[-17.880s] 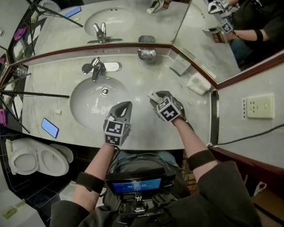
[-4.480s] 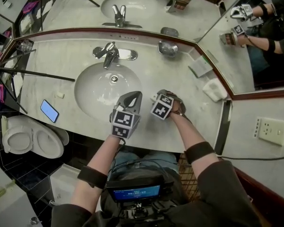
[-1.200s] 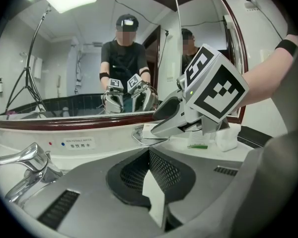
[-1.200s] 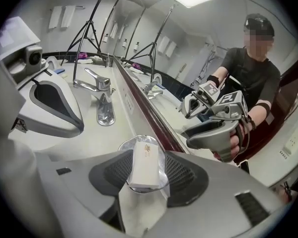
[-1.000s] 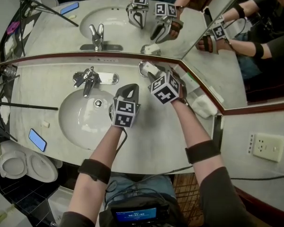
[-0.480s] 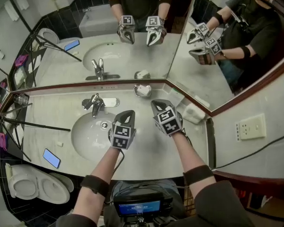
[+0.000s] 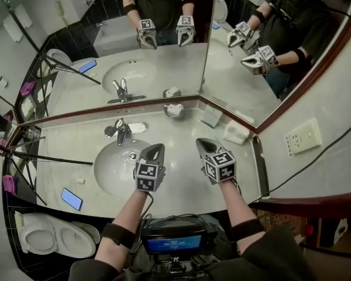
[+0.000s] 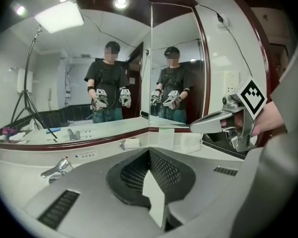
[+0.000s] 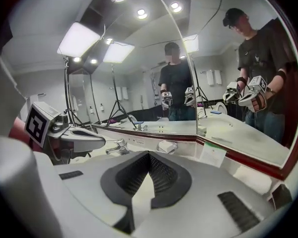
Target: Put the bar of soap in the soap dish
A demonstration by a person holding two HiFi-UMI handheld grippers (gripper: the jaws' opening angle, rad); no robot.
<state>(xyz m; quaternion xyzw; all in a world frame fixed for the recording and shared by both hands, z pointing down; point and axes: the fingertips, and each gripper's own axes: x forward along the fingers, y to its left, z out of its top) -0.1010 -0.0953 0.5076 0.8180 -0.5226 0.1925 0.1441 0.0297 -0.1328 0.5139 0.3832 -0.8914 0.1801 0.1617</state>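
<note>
A white bar of soap (image 7: 175, 109) lies in the metal soap dish (image 7: 168, 113) at the back of the counter, in the corner under the mirrors. The dish (image 8: 131, 144) with the soap in it also shows straight ahead in the left gripper view, and the same dish (image 9: 167, 146) in the right gripper view. My left gripper (image 7: 154, 152) is shut and empty over the basin's right rim. My right gripper (image 7: 203, 145) is shut and empty beside it, over the counter. Both are well short of the dish.
A chrome faucet (image 7: 120, 130) stands behind the sink basin (image 7: 118, 170). A white folded cloth (image 7: 236, 132) and a card (image 7: 211, 116) lie at the back right. A phone (image 7: 72, 198) lies front left, and a tripod leg (image 7: 47, 157) crosses the counter's left part.
A second ago the right gripper was at the soap dish; both grippers have since drawn back from it toward the counter's front and risen. The soap stays in the dish.
</note>
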